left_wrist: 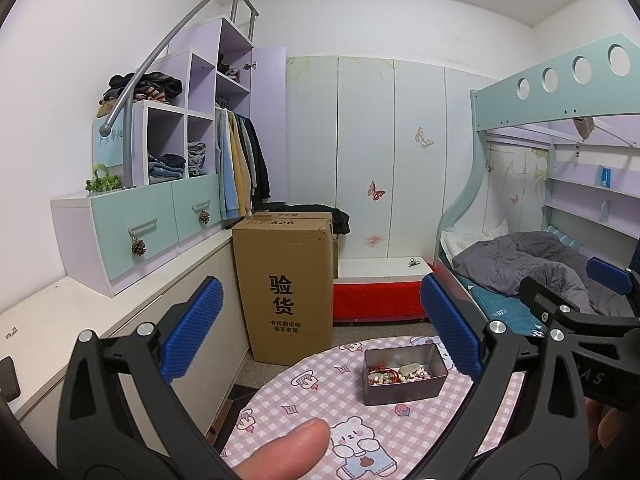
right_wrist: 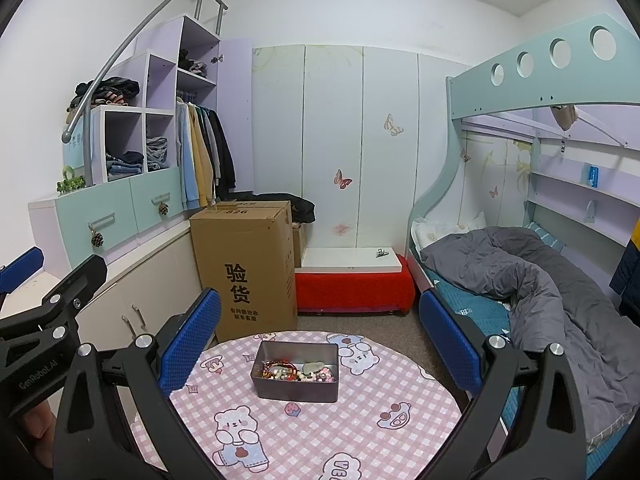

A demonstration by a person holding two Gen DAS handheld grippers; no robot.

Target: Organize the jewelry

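Right wrist view: both hand-held grippers — right (right_wrist: 320, 336), left (left_wrist: 320, 320) — held wide, empty, short of the tin (right_wrist: 295, 372) holding mixed jewelry (right_wrist: 298, 372); stage undeterminable.

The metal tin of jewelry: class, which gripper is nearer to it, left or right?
Hard to call; perhaps the right. The metal tin sits centred ahead of the open right gripper, but off to the right of the open left gripper.

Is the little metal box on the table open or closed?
Open. The metal box has no lid on it, and both views look straight down onto the beads and bracelets piled inside.
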